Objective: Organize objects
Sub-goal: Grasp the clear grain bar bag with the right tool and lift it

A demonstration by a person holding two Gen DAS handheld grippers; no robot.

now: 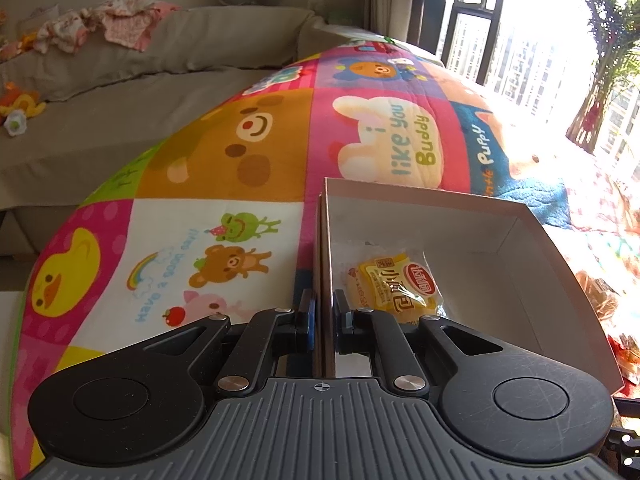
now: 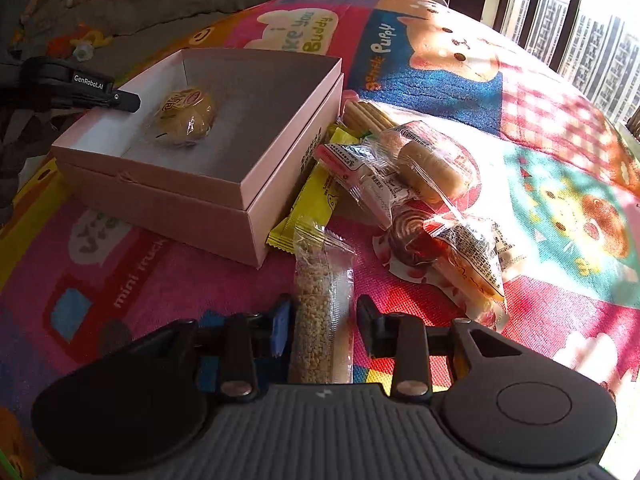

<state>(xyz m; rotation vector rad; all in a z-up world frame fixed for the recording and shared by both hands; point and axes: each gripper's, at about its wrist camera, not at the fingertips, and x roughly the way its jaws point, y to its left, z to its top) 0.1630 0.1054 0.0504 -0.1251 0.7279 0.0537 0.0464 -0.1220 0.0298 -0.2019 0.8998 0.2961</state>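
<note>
An open pink box (image 2: 168, 196) stands on the colourful mat; a wrapped yellow bread bun (image 2: 186, 118) lies inside it, also seen in the left wrist view (image 1: 396, 284). My left gripper (image 1: 323, 322) is shut on the box's left wall (image 1: 322, 264), one finger outside and one inside; it shows at the box's far side in the right wrist view (image 2: 80, 88). My right gripper (image 2: 325, 326) is open around a clear packet of grain bar (image 2: 322, 312) lying on the mat, fingers on either side, apart from it.
A pile of wrapped snacks lies right of the box: a yellow packet (image 2: 316, 200), a round bun (image 2: 434, 164), a swirl pastry (image 2: 412, 236), biscuit sticks (image 2: 366, 116). A grey sofa (image 1: 120, 80) with clothes and toys stands behind the mat. A window (image 1: 520, 40) is at the right.
</note>
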